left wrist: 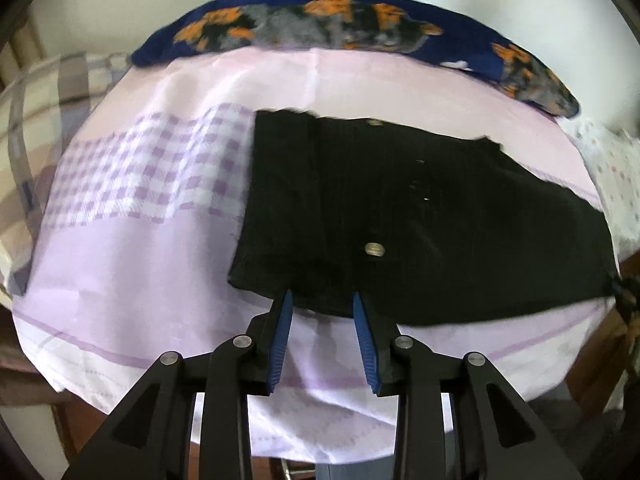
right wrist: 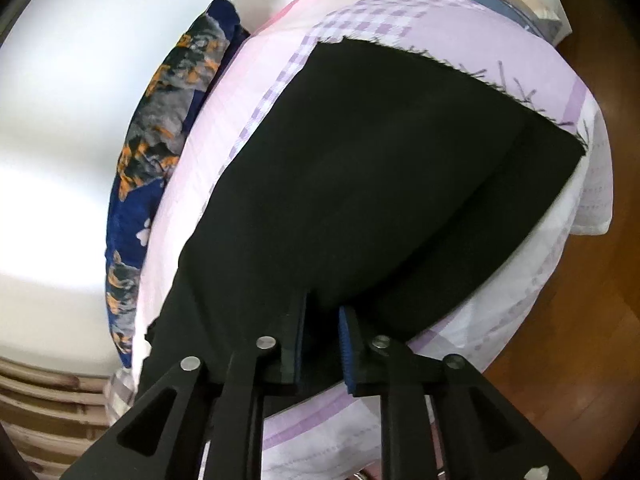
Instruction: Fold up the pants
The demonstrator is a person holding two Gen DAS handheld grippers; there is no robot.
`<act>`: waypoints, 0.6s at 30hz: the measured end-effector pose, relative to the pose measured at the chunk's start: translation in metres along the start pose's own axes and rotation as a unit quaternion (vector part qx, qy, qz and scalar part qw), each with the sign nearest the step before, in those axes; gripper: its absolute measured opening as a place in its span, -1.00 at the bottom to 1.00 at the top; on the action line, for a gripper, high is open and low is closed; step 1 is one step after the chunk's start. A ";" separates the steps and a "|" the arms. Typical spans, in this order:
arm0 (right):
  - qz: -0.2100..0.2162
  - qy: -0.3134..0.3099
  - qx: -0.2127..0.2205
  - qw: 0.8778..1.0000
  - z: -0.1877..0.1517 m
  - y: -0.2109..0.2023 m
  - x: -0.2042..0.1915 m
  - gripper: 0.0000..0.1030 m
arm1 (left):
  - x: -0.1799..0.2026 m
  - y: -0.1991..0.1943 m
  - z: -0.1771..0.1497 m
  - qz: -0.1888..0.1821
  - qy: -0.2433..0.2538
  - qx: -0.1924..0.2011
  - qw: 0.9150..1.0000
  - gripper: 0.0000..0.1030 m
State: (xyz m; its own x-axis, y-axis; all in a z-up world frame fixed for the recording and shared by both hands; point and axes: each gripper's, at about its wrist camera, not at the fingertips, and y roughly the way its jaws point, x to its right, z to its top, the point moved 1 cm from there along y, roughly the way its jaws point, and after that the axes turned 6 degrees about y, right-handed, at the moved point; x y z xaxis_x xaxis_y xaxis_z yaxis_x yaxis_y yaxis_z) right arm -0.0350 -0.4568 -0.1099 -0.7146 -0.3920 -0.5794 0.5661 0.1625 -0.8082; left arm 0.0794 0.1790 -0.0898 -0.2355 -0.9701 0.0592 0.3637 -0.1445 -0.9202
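Left claw (left wrist: 322, 300) stands released, its blue-padded fingers (left wrist: 283, 336) spread apart with the tips at the near edge of the black pants (left wrist: 400, 208), nothing caught between them; whether the tips touch the cloth cannot be told from this view. Right claw (right wrist: 323, 312) has its fingers drawn closer together, and a lifted fold of the pants (right wrist: 360, 184) rises right at the tips; the cloth and the fingers are both so dark that I cannot tell whether the fabric is pinched or merely in front of them.

Beyond the left claw the pants lie spread flat on a bed covered by a pale lilac sheet (left wrist: 132, 272); a metal button (left wrist: 375, 249) shows near the middle of the garment, with a second one (left wrist: 374, 122) at its far edge; the waist end sits toward the left and the cloth stretches off to the right. A purple-and-white checked band (left wrist: 160, 168) of the sheet runs just beside the pants on the left. In the right wrist view the far hem is frayed, loose threads (right wrist: 516, 88) lying on the sheet (right wrist: 200, 152).

Farthest off, a navy pillow with orange and grey flowers (left wrist: 320, 24) lies along the far side of the bed against a white wall (left wrist: 120, 0); the right view shows the same pillow (right wrist: 160, 152) at left and a brown wooden floor (right wrist: 580, 280) at right.
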 end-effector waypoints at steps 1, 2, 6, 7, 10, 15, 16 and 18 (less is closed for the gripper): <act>0.008 0.005 0.002 1.000 0.001 -0.001 0.003 -0.63 | 0.007 -0.005 0.000 0.000 0.010 0.007 1.000 -0.36; 0.019 0.015 0.006 1.000 0.005 -0.003 0.007 -0.59 | 0.017 -0.010 0.001 -0.003 0.024 0.019 1.000 -0.36; 0.041 0.045 0.017 0.998 0.018 -0.008 0.020 -0.54 | 0.070 -0.016 0.005 -0.043 0.092 0.060 0.993 -0.35; 0.044 0.048 0.021 0.998 0.023 -0.010 0.022 -0.54 | 0.083 -0.014 0.006 -0.057 0.110 0.067 0.990 -0.34; 0.044 0.055 0.033 0.997 0.035 -0.013 0.028 -0.54 | 0.134 -0.001 0.007 -0.098 0.175 0.077 0.977 -0.33; 0.046 0.065 0.045 0.996 0.054 -0.020 0.035 -0.54 | 0.219 0.024 0.015 -0.152 0.263 0.071 0.950 -0.33; 0.045 0.067 0.048 0.996 0.059 -0.022 0.036 -0.54 | 0.233 0.028 0.017 -0.161 0.274 0.069 0.946 -0.33; 0.047 0.067 0.049 0.995 0.065 -0.025 0.037 -0.55 | 0.265 0.037 0.020 -0.177 0.299 0.062 0.936 -0.33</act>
State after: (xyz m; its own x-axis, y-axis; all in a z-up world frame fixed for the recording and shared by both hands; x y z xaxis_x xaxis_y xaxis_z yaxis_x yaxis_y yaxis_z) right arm -0.0487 -0.5346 -0.1040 -0.7008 -0.2540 -0.6666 0.6661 0.1016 -0.7390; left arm 0.0486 -0.0873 -0.1007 -0.8101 -0.5793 0.0898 0.2609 -0.4935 -0.8297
